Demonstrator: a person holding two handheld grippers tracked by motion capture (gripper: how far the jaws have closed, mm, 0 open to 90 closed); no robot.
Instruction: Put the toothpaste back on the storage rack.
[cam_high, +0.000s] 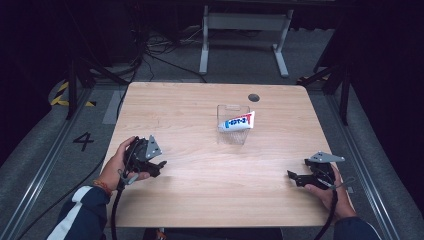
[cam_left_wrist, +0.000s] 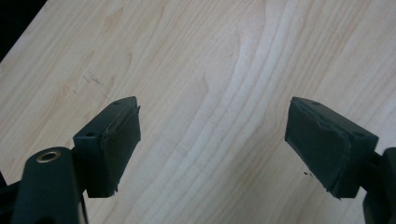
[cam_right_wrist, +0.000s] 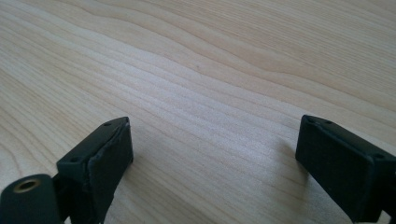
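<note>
A white toothpaste tube (cam_high: 237, 122) with blue and red print lies across a clear plastic tray (cam_high: 233, 132) at the middle of the wooden table (cam_high: 200, 190). My left gripper (cam_high: 161, 165) rests near the table's left edge, held by a hand, and points right. In the left gripper view its jaws stand wide apart, left gripper (cam_left_wrist: 212, 144) open over bare wood. My right gripper (cam_high: 291, 176) sits at the right front, pointing left. In the right gripper view the right gripper (cam_right_wrist: 212, 158) is open too, with only wood grain between its pads.
A round cable hole (cam_high: 254, 97) sits near the table's far edge. Beyond the table stands a white desk frame (cam_high: 245, 30) with cables on the floor. Rails run along both sides of the table.
</note>
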